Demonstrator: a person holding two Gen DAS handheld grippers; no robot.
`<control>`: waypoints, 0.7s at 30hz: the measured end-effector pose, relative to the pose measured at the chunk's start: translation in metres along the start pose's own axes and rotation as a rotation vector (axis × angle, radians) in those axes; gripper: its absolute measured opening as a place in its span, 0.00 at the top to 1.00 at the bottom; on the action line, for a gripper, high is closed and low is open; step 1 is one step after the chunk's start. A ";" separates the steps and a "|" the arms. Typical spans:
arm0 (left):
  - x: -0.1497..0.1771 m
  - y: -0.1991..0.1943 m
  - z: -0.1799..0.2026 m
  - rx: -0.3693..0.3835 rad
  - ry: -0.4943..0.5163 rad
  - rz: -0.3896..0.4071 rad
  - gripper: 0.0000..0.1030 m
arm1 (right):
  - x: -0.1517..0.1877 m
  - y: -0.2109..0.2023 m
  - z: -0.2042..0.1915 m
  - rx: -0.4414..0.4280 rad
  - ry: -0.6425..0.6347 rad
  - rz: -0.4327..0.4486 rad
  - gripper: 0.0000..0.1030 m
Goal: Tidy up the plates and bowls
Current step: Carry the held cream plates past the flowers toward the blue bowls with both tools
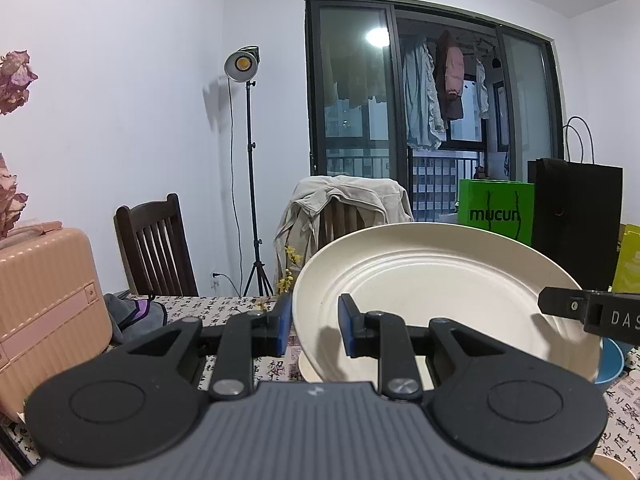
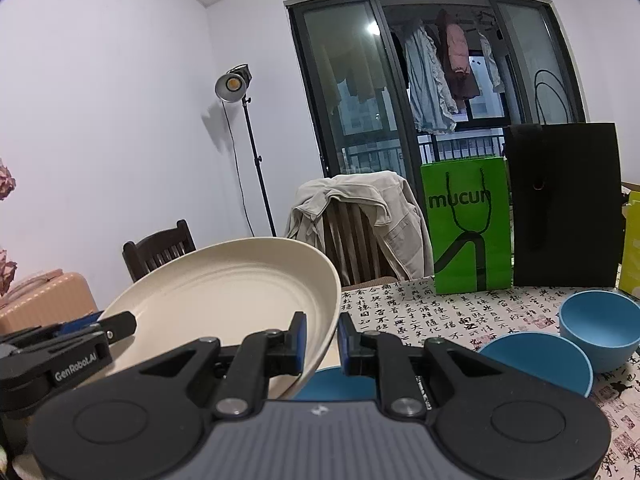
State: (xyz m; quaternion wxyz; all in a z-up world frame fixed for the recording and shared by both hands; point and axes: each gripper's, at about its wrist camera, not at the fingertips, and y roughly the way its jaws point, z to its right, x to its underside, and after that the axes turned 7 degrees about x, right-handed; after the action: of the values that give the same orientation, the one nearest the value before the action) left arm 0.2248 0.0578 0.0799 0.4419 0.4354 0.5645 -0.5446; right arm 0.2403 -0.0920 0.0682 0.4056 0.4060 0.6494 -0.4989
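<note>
We carry the cream plate (image 1: 432,288) between both tools, clear of the surface (image 2: 440,312). The left tool (image 1: 312,328) is clenched on the plate's left rim and the right tool (image 2: 322,340) on its right rim, so the plate lies crosswise between them, tilted slightly. Neither hand is nearer; the load is shared. Below, toward the surface's near edge, a second cream plate (image 1: 308,368) lies under the left rim (a likely stacking target), with blue bowls (image 2: 536,360) under and beside the right rim.

Below the right gripper (image 2: 322,340), the plate (image 2: 224,296) hides most of one blue bowl (image 2: 332,386); yellow bag (image 2: 632,248) cut off rightward.
</note>
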 end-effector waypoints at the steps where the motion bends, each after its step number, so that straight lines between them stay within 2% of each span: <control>1: 0.001 -0.001 0.001 0.002 0.000 0.000 0.76 | 0.000 -0.002 0.001 0.001 0.000 0.002 0.84; 21: 0.014 -0.032 0.025 0.020 0.013 0.037 0.76 | 0.007 -0.037 0.026 0.000 0.010 0.046 0.84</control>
State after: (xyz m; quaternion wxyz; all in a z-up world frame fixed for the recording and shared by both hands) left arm 0.1908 0.0325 0.0728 0.4438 0.4536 0.5536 -0.5393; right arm 0.2070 -0.1233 0.0690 0.4138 0.4232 0.6419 -0.4875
